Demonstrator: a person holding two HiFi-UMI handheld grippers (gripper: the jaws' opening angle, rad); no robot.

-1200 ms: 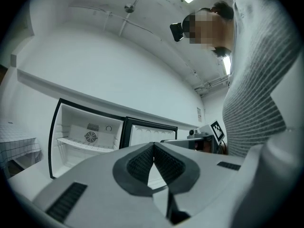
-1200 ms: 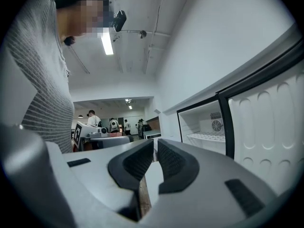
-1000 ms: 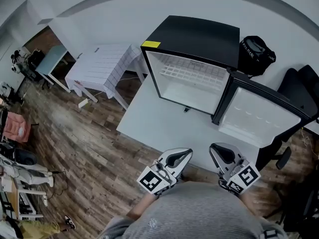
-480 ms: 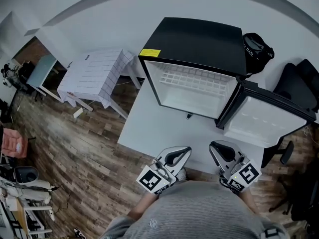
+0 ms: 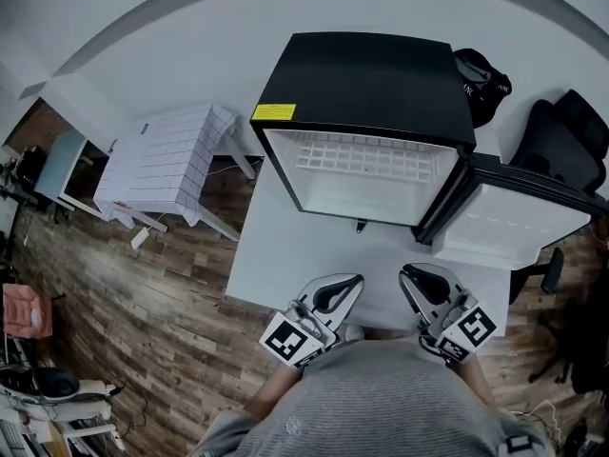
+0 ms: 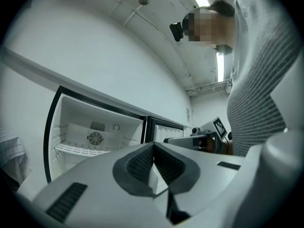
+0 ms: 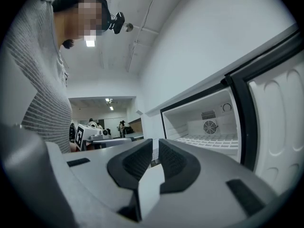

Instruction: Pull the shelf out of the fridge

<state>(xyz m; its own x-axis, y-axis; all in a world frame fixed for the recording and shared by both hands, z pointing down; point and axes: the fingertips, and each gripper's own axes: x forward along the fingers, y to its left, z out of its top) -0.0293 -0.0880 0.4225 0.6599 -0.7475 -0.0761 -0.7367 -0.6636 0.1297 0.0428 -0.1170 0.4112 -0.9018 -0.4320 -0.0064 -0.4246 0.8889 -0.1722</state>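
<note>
A black mini fridge point(image 5: 371, 65) stands on a white table point(image 5: 304, 246) with its door point(image 5: 519, 222) swung open to the right. A white wire shelf point(image 5: 362, 155) sits inside, high up; it also shows in the left gripper view point(image 6: 80, 149) and the right gripper view point(image 7: 209, 139). Both grippers hover at the table's near edge, well short of the fridge. My left gripper point(image 5: 354, 282) is shut and empty, its pads touching point(image 6: 153, 148). My right gripper point(image 5: 409, 279) is opening, with a narrow slit between its pads point(image 7: 156, 148) and nothing in it.
A small white table under a grid-patterned cloth point(image 5: 162, 160) stands to the left on the wooden floor. A black bag point(image 5: 481, 74) sits behind the fridge, and a black chair point(image 5: 561, 131) is at the right.
The head view has swung so the fridge sits more centred and the floor at left has slid away. Both grippers keep their place at the table's near edge.
</note>
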